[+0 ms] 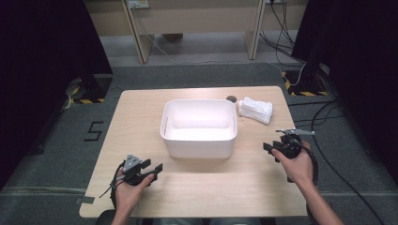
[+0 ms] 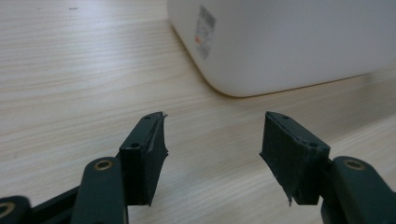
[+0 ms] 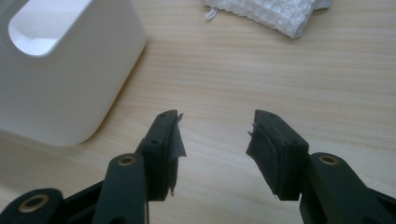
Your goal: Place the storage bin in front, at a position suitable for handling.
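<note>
Tongs (image 2: pixel 212 135) spread with nothing between, white bin (image 2: pixel 289 42) corner ahead, wooden table (image 2: pixel 84 84)

White bin (image 1: pixel 199 140), white waffle-textured cloth (image 1: pixel 256 110), pale wood table (image 1: pixel 141 117).

Grey carpet floor (image 1: pixel 206 72), black curtains (image 1: pixel 42 37) flanking, wooden frame legs (image 1: pixel 141 37), possibly desk.

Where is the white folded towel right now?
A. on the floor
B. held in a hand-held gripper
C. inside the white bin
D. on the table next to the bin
D: the towel lies on the table, just beside the far right corner of the bin, and the bin looks empty.
</note>
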`<state>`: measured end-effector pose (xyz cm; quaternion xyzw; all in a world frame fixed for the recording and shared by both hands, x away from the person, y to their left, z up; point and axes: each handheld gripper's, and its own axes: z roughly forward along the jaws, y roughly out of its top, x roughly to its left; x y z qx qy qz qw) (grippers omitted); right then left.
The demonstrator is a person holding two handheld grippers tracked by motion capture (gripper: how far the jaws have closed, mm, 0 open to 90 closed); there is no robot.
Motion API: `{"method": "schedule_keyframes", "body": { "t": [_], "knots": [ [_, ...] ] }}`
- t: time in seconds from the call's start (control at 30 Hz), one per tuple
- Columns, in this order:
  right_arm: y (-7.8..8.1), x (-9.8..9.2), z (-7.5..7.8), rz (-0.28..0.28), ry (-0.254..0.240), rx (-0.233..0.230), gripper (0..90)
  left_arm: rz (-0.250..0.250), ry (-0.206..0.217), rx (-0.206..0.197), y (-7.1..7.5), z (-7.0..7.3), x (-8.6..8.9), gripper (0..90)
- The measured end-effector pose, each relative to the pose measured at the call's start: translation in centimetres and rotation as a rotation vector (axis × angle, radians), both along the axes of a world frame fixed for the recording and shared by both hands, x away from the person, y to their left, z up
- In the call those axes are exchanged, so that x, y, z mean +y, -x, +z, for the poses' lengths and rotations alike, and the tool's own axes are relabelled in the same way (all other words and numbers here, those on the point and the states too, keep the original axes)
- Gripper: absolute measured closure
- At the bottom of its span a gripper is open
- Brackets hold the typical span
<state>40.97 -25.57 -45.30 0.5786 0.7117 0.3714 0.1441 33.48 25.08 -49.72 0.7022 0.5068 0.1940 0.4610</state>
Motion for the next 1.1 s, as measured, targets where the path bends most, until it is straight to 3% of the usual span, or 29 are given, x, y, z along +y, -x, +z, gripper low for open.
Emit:
{"method": "schedule_keyframes", "body": {
  "t": [0.2,0.43,0.67,0.9,0.97,1.07,1.1],
  "knots": [
    [-0.4,1.3,0.7,0.031,-0.015,-0.01,51.7,-0.04,-0.016,-0.059,-0.3,2.3,-0.3,41.1],
    [-1.5,3.6,3.9,0.08,-0.054,-0.066,52.8,-0.061,0.081,-0.074,-1.0,5.2,0.0,42.5],
    [-3.1,7.7,7.2,0.145,-0.058,-0.121,53.9,-0.09,0.121,-0.104,-2.1,9.4,0.8,44.3],
    [-4.2,9.8,7.8,0.132,-0.06,-0.119,56.5,-0.082,0.148,-0.036,-6.4,10.7,0.2,48.2],
    [-4.3,10.1,7.7,0.138,-0.039,-0.109,59.5,-0.072,0.146,0.006,-7.7,10.8,0.0,52.2],
    [-4.6,10.3,7.5,0.136,-0.01,-0.089,63.7,-0.051,0.108,0.038,-9.4,10.7,-0.2,58.1],
    [-4.7,10.3,7.4,0.136,-0.001,-0.085,65.0,-0.044,0.115,0.048,-9.8,10.6,-0.3,59.0]
  ]
}}
